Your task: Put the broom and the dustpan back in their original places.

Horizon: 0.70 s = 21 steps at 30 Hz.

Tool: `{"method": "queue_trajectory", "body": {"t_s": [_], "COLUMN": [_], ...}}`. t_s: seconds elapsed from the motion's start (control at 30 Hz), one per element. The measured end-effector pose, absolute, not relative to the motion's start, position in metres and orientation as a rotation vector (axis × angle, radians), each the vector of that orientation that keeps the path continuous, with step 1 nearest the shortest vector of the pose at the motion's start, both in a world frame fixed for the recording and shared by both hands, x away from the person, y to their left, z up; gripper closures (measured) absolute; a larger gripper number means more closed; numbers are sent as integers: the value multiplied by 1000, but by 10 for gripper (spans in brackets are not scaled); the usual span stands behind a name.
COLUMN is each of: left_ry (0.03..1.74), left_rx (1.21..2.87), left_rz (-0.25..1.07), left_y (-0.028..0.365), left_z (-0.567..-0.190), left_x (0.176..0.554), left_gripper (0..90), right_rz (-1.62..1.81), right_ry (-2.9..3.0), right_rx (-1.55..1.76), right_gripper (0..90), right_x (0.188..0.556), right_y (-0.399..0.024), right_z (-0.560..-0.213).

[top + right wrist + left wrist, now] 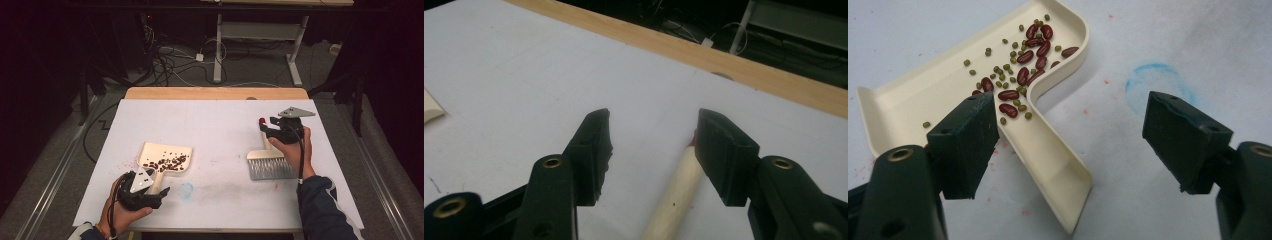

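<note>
A cream dustpan (165,157) lies left of centre on the white sheet, with red and green beans (167,163) heaped in its pan. My left gripper (156,189) is at the dustpan's handle. In the left gripper view the jaws (1070,107) stand wide apart with the handle (1048,160) between them, and neither pad touches it. A hand brush (271,167) with grey bristles lies at the right. My right gripper (267,126) hovers over the red-tipped end of the brush handle (676,195), open, with the pads (596,145) clear of it.
A faint blue smudge (186,189) marks the sheet right of the dustpan handle. The table's wooden far edge (215,93) borders the sheet. Beyond it, cables and desk legs (218,50) stand on the floor.
</note>
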<state>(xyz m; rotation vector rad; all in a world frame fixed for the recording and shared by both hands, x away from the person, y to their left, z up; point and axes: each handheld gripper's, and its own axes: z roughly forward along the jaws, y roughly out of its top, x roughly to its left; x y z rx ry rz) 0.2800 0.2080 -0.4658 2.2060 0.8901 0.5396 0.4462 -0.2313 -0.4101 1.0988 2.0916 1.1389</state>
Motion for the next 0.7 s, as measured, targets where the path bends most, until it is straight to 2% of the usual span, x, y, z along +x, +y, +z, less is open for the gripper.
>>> {"method": "queue_trajectory", "body": {"t_s": [0.7], "left_ry": [890], "left_rx": [2209], "left_rz": [558], "left_y": [209], "left_z": [-465], "left_x": [280], "left_gripper": [224], "right_rz": [1203], "right_ry": [2032], "right_rx": [976], "right_gripper": [354], "right_x": [414], "right_y": [-229], "right_z": [-383]}}
